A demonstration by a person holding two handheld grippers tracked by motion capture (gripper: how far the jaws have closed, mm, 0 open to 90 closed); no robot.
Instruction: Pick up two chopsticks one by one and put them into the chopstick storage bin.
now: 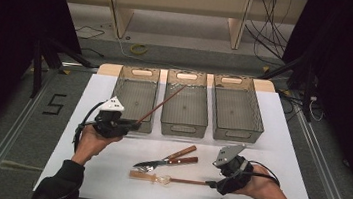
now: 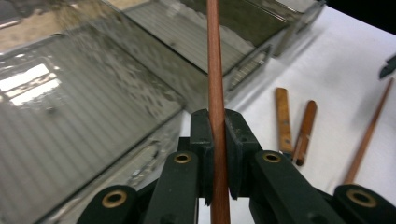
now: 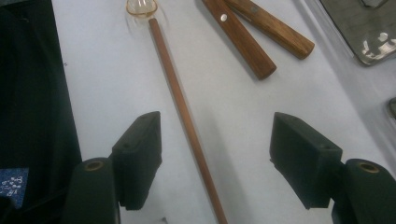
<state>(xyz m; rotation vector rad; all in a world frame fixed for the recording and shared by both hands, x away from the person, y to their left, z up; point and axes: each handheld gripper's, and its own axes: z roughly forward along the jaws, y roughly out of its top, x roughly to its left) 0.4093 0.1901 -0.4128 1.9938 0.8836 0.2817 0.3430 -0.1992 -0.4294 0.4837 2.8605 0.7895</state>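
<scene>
My left gripper (image 1: 134, 124) (image 2: 218, 140) is shut on a long brown chopstick (image 1: 161, 105) (image 2: 215, 65). The stick slants up and right over the left bin (image 1: 134, 97) toward the middle bin (image 1: 186, 105). A second brown chopstick (image 1: 188, 181) (image 3: 180, 102) lies flat on the white table (image 1: 268, 155). My right gripper (image 1: 211, 184) (image 3: 215, 158) is open with its jaws on either side of that stick's near end, just above the table. The stick's far tip meets the bowl of a clear amber spoon (image 1: 163, 180) (image 3: 141, 7).
A knife and a fork with wooden handles (image 1: 180, 158) (image 3: 243, 39) (image 2: 281, 119) lie side by side mid-table, just beyond the lying stick. A third grey bin (image 1: 236, 109) stands at the back right. The table's front edge is close behind both hands.
</scene>
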